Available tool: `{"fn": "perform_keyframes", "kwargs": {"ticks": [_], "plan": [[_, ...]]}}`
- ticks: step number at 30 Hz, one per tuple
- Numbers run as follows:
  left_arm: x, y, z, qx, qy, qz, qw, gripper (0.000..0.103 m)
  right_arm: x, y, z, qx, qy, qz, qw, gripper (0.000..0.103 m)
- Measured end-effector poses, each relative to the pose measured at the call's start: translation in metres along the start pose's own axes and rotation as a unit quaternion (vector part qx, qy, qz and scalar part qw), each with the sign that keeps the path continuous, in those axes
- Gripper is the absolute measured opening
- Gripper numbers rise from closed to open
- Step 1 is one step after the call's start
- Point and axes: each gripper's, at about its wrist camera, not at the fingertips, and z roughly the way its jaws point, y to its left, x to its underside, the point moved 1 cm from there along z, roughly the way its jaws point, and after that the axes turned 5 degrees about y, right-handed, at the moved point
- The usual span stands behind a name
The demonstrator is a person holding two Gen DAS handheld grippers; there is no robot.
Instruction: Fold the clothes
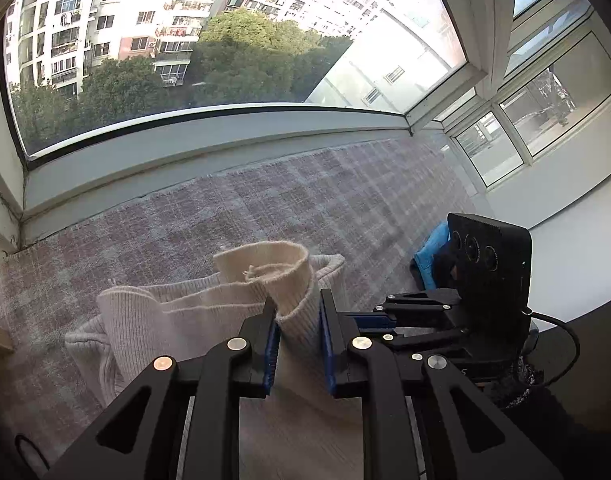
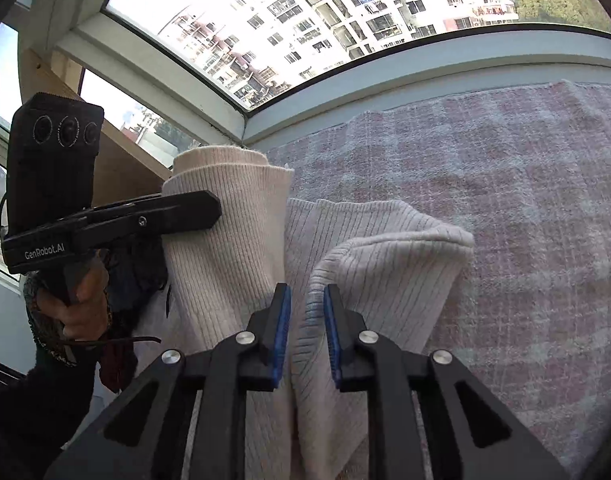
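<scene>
A cream ribbed knit sweater (image 1: 193,320) lies bunched on a pink-grey checked rug (image 1: 345,200). My left gripper (image 1: 300,320) is shut on a raised fold of it, and the ribbed hem curls above the fingertips. In the right wrist view the sweater (image 2: 385,264) runs up between the blue pads of my right gripper (image 2: 307,312), which is shut on it. The left gripper (image 2: 209,212) shows there from the side, pinching an upright fold. In the left wrist view the right gripper's (image 1: 417,312) tips are hidden behind my left finger.
A window sill (image 1: 225,148) and large windows border the rug's (image 2: 505,200) far edge. A folded blue cloth (image 1: 431,256) lies on the rug to the right. A wooden board (image 2: 117,152) leans at the left corner. A person's hand (image 2: 77,304) holds the left gripper.
</scene>
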Motion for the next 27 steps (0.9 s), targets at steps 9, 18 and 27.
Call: {"fn": "perform_keyframes", "kwargs": {"ticks": [9,18,27], "plan": [[0.004,-0.002,-0.009,0.007,-0.006,0.003,1.0,0.015,0.035,-0.002,-0.02,-0.02,-0.008,0.022,1.0,0.019],[0.006,-0.007,-0.025,0.004,-0.016,0.016,0.9997,0.015,0.051,0.007,0.023,0.03,0.076,0.004,0.997,0.007],[0.006,-0.015,-0.012,-0.006,0.004,0.029,0.9995,0.015,0.062,0.024,0.017,0.079,0.097,-0.033,0.992,0.008]]}}
